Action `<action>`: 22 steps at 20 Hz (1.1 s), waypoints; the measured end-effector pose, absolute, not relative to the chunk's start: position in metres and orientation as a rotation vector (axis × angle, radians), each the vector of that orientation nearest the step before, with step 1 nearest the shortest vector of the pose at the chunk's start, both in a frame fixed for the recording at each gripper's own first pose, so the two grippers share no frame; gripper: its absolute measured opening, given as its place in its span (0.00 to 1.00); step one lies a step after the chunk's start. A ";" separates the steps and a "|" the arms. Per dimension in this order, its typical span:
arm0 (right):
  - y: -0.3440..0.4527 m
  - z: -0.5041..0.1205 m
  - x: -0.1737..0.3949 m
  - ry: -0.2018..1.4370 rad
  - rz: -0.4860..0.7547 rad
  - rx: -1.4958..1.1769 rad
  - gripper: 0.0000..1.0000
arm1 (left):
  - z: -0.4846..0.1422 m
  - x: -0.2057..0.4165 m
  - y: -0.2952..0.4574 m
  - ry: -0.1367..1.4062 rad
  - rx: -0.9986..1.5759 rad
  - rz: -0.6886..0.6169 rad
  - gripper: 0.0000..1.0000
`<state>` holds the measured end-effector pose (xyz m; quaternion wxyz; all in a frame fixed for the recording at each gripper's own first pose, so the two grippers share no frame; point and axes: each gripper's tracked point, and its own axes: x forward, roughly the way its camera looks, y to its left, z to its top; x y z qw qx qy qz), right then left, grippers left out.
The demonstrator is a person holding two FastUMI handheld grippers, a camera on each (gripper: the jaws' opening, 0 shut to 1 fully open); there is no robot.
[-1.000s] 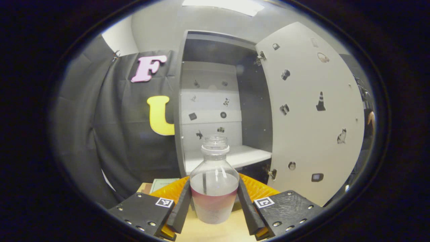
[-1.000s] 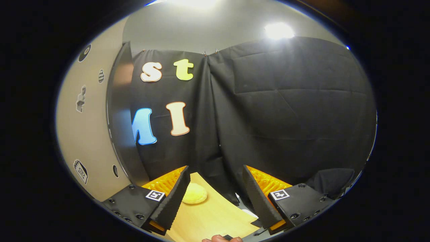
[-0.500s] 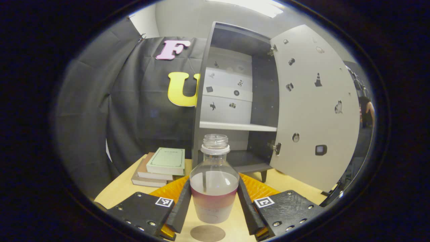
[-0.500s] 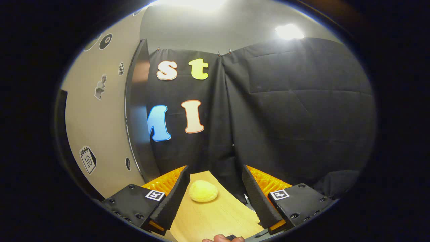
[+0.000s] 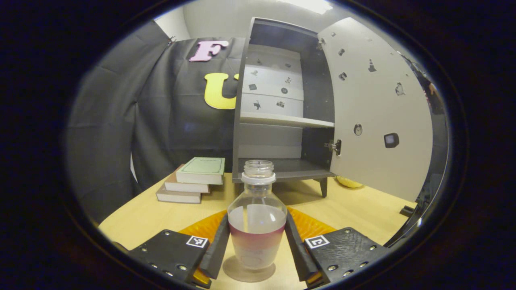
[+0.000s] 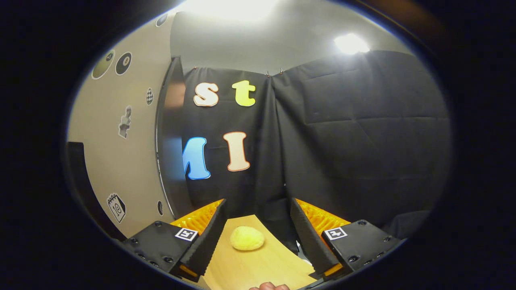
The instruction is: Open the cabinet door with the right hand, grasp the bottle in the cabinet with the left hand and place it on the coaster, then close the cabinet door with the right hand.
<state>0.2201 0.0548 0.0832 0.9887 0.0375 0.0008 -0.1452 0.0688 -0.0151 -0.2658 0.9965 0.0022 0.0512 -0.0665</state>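
Left gripper [image 5: 257,245] fingers clamped on both flanks of the bottle [image 5: 257,225]; base over the coaster [image 5: 248,273], contact uncertain. Beyond the fingertips: desk [image 5: 363,209], then cabinet [image 5: 282,117], door [image 5: 379,117] swung wide to the right. Right gripper [image 6: 258,237] fingers parted wide, nothing held; door edge [image 6: 167,137] ahead-left of them. Risk judged: uncapped, top-heavy bottle could tip and spill if released before seating flat or nudged by retreating fingers.

Stack of books [image 5: 191,179] on the wooden tabletop [image 5: 149,213], toward its left edge, green one on top. Yellow lumpy round thing [image 6: 247,238] lies near the tabletop's far edge. Stickers [image 5: 390,139] on pale panel.
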 end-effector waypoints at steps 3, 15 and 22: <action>0.054 0.077 0.222 0.021 -0.299 0.079 0.98 | -0.285 0.065 -0.017 0.124 0.038 -0.154 0.72; 0.040 0.058 0.211 0.111 -0.338 0.116 0.98 | -0.296 0.064 -0.013 0.138 0.007 -0.099 0.80; 0.029 0.035 0.196 0.149 -0.357 0.083 0.98 | -0.260 0.056 -0.013 0.091 0.002 -0.096 0.89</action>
